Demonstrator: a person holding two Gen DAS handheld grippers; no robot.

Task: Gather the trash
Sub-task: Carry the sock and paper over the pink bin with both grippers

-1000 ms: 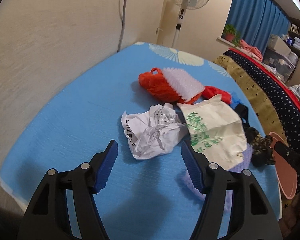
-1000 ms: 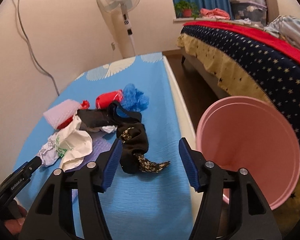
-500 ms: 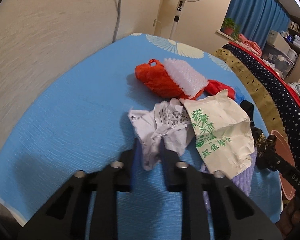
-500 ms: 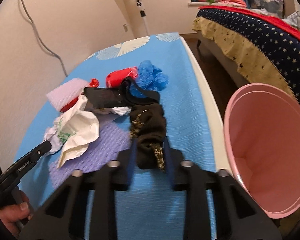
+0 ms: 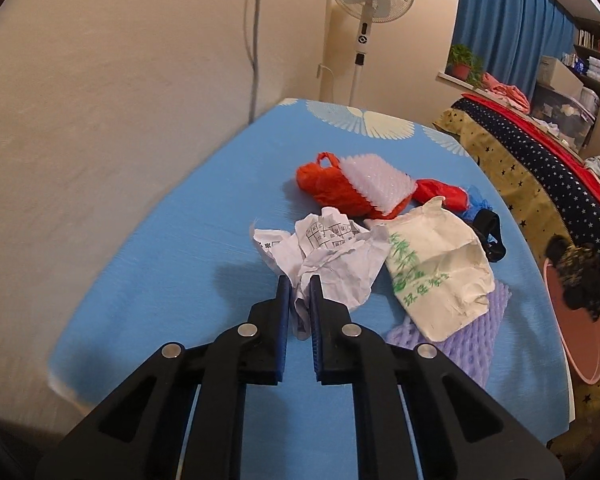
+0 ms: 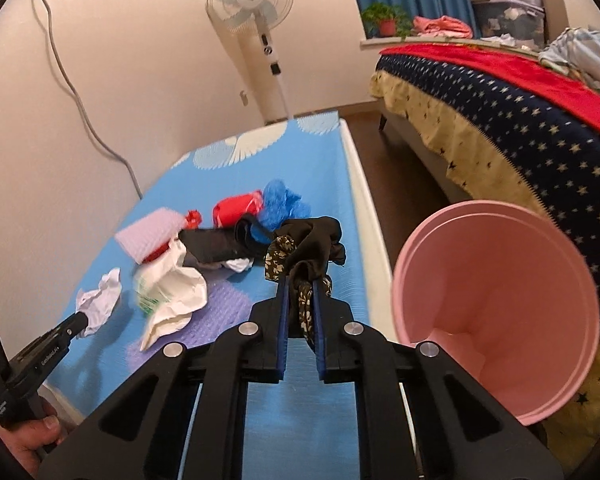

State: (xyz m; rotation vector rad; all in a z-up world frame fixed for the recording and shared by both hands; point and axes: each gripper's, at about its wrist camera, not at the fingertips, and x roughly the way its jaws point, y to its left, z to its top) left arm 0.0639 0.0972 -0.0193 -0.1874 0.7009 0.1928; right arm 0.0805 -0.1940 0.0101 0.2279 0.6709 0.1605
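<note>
Both wrist views, close, sharing mat (image 5: 172, 264)

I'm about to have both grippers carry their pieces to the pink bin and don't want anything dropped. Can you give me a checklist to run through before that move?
1. Left gripper clamped on the crumpled paper: ok; jaws closing, pads pinch only its near edge.
2. Right gripper clamped on the black floral cloth: ok; jaws closing, cloth between the pads.
3. Cloth free of the other black piece behind it: cannot tell.
4. Paper free of the white bamboo-print bag: cannot tell; their edges touch.
5. Pink bin open towards the right gripper: ok.
6. Bin empty enough: ok; nothing seen in the visible part.
</note>
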